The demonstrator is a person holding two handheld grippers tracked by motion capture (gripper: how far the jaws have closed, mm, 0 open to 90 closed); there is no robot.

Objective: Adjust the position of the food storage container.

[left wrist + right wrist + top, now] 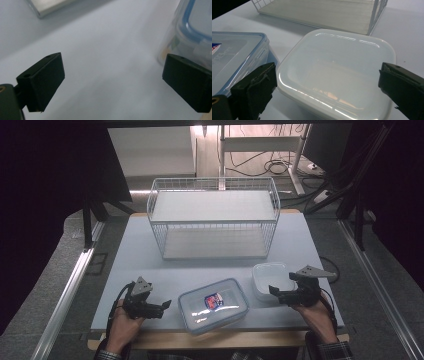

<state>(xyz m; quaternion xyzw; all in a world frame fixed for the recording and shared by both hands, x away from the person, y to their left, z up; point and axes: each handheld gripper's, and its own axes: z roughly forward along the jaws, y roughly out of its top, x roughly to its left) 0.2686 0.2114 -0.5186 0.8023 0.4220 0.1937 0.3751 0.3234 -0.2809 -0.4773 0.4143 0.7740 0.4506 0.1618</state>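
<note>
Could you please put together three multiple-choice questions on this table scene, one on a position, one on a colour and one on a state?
1. Where does the white container stand?
A. inside the wire basket
B. on the table beside the right gripper
C. on top of the blue-rimmed container

2. What colour is the seal around the lid of the clear container?
A. blue
B. red
C. green

3. How do the jaws of the left gripper stand?
A. shut on the clear container
B. shut on nothing
C. open, with bare table between them

Answers:
1 B: the high view shows it on the table, next to the right gripper and in front of the wire basket.
2 A: a blue band runs round the lid.
3 C: the left gripper view shows the jaws wide apart over bare tabletop.
</note>
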